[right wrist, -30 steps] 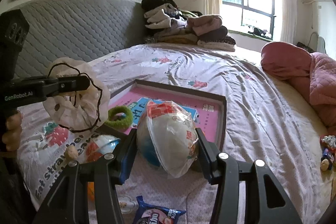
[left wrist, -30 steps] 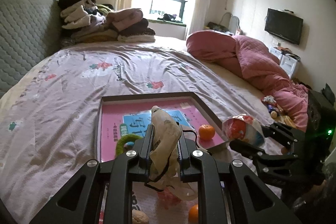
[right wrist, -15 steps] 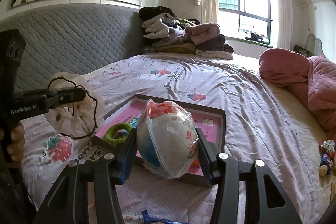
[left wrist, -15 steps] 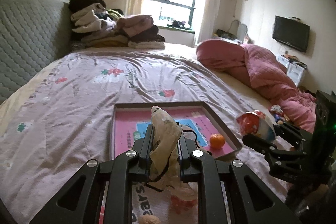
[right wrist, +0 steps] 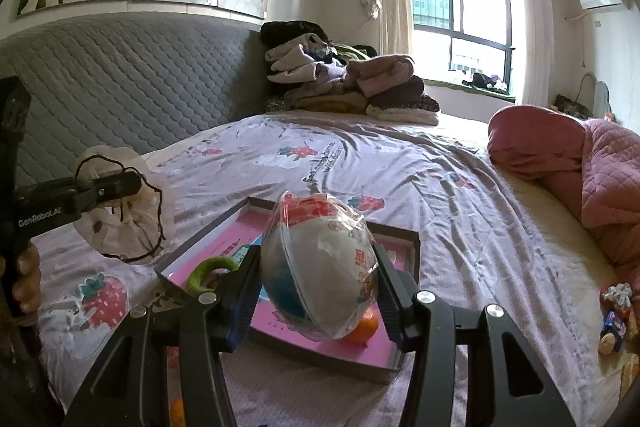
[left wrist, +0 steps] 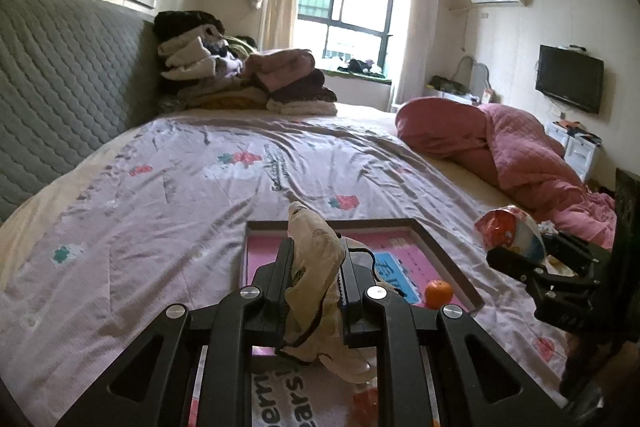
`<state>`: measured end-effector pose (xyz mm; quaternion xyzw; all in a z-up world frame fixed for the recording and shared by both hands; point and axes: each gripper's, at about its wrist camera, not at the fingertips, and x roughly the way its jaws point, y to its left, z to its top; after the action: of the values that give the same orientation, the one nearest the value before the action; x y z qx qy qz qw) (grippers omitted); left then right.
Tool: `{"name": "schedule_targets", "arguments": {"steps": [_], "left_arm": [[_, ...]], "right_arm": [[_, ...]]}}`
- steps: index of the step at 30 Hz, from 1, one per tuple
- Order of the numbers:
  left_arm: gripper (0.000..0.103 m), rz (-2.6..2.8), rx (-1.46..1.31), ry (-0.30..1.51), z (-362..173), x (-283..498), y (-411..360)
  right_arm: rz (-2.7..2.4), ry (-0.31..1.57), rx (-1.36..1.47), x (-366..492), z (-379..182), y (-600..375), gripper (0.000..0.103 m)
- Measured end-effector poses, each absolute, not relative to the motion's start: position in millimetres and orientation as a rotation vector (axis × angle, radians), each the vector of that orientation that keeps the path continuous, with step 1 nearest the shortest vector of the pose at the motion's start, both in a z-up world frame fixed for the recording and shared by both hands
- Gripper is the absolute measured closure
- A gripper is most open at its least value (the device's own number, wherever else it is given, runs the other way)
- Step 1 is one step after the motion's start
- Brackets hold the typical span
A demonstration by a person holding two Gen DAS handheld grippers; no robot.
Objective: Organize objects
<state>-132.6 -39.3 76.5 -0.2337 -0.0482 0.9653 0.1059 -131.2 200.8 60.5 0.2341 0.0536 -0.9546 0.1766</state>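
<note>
Both grippers have risen, so the tray (right wrist: 414, 247) sits lower in my views. My left gripper (left wrist: 316, 267) pinches the cream scrunchie (left wrist: 316, 247) over the tray's near edge; my right gripper (right wrist: 316, 281) clamps the bagged ball (right wrist: 320, 267) above the tray, over the orange (right wrist: 366, 327).

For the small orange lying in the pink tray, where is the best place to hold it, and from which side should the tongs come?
Probably from above, the fingers closing across the middle of the orange. It is round, so any width serves, but it lies near a corner of the tray, whose raised rim would likely block a low sideways approach.
</note>
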Motion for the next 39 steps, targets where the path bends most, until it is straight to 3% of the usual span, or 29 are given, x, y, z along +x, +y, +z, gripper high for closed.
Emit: {"name": "schedule_targets", "arguments": {"steps": [18, 39], "left_arm": [[0.084, 2.880, -0.649, -0.155, 75.2, -157.9, -45.6], [0.084, 2.872, -0.695, -0.181, 48.1, -206.8, -44.8]], "right_arm": [[-2.711, 0.177, 0.597, -158.1, 74.1, 183.9, 0.050], [-2.671, 0.239, 0.678, -187.6, 43.8, 159.5, 0.050]]}}
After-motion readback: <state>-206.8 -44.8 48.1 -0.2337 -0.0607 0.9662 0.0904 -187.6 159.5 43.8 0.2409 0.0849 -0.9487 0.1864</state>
